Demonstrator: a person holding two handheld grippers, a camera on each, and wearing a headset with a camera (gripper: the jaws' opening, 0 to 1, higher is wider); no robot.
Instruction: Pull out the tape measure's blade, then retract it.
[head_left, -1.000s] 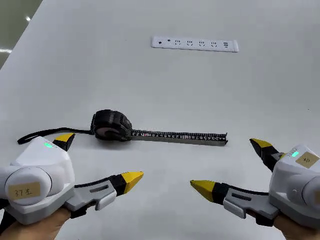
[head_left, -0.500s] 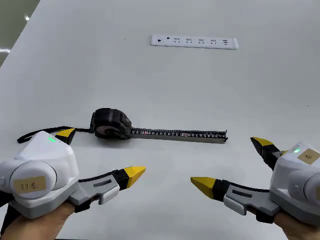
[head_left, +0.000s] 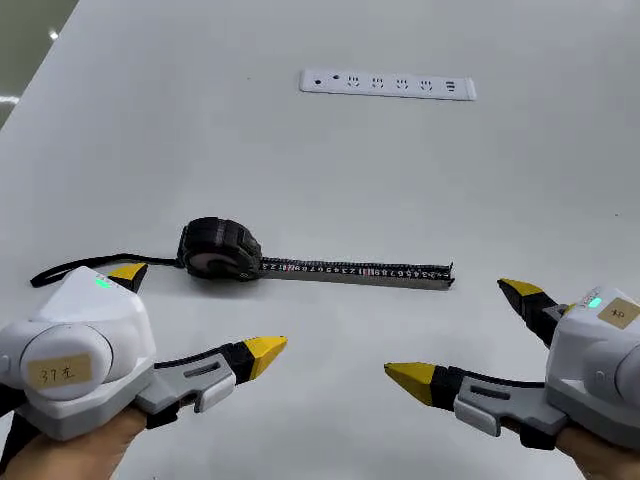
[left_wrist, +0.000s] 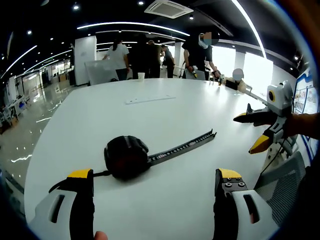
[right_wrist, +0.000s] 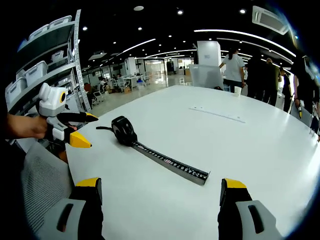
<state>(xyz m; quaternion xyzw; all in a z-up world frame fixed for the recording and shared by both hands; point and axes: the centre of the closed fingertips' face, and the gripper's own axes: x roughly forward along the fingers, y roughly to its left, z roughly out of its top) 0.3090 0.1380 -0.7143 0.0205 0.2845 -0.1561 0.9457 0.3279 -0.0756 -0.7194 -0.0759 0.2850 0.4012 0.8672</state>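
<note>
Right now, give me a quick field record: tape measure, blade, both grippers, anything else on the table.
tape measure: black, lying on the white table, wrist strap trailing to its left
blade: pulled out, lying flat on the table
left gripper: open, holding nothing, short of the tape measure
right gripper: open, holding nothing, short of the blade's tip
other: white power strip on the far side
</note>
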